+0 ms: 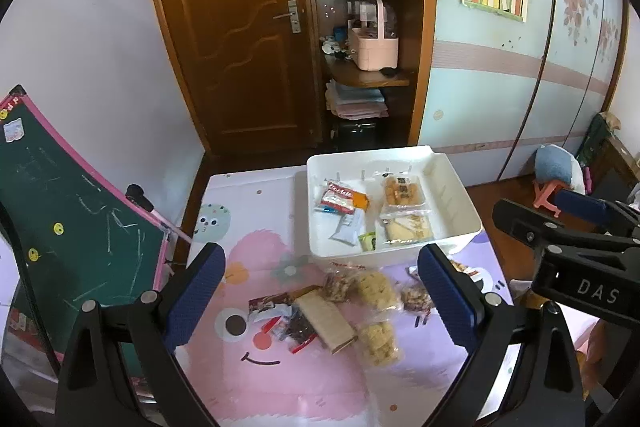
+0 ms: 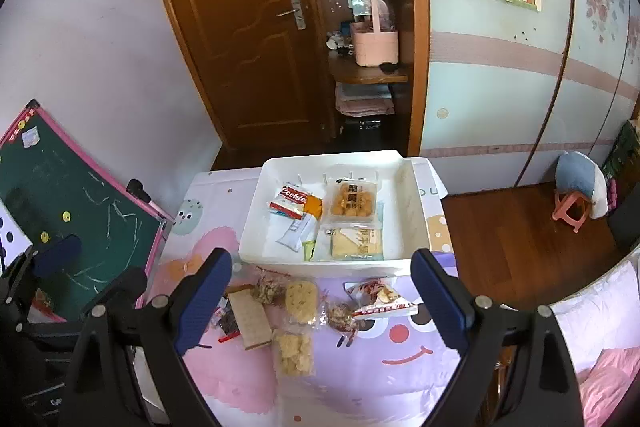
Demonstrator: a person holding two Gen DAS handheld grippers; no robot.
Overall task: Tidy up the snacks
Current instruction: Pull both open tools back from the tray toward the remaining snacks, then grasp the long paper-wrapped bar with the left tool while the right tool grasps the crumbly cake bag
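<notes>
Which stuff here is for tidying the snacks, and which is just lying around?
For the job: white bin, Cookie packet, brown wafer bar, yellow puffed snacks, both open grippers.
Just around: chalkboard, pink basket, stool.

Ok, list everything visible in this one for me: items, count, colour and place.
White plastic bin: one, far end of table.
Packets in bin: about five, including red-white Cookie pack and clear tray of golden pastries.
Loose snacks on pink cartoon table mat: about eight, including tan wafer bar and two yellow puffed cakes.
Green chalkboard: one, pink frame, left.
Brown wooden door: one, behind.
Pink basket: one, shelf.
Left gripper: black, blue pads, jaws open.
Right gripper: same, jaws open.
</notes>
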